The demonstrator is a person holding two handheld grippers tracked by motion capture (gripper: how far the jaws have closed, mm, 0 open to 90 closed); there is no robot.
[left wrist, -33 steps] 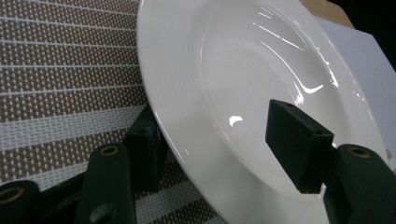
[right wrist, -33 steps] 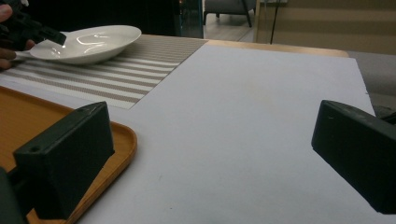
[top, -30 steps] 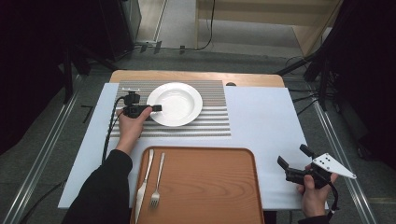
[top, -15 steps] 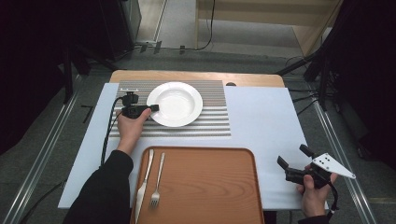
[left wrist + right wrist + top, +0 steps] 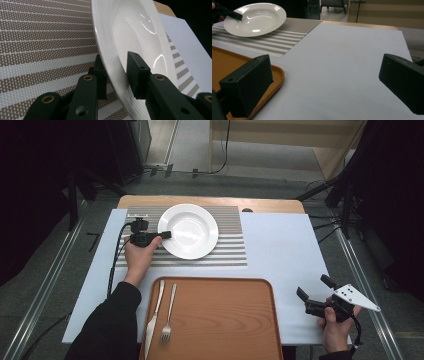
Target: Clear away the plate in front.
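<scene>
The left gripper [image 5: 162, 235] has just been closing its jaws around the near-left rim of the round white ceramic plate [image 5: 189, 231]; in the left gripper view one black pad sits under the rim and the other [image 5: 137, 72] over the inner slope, close on it, though whether both press firmly I cannot tell. The plate lies on the grey-and-white striped woven placemat [image 5: 225, 255] at the far middle of the table, and in the right gripper view its gripped edge looks raised off the mat.

Nearer the person lies the brown wooden tray [image 5: 220, 320], with a steel knife [image 5: 153, 317] and fork [image 5: 168, 317] side by side at its left edge. The right gripper [image 5: 315, 295] hangs over the white table cover [image 5: 285, 250] right of the tray, jaws spread wide, nothing between them.

The grip is at one edge of a smooth, glazed rim, so the plate's weight hangs far from the pads. If lifted fast or gripped lightly, it could pivot or slide out and strike the mat or the cutlery.
</scene>
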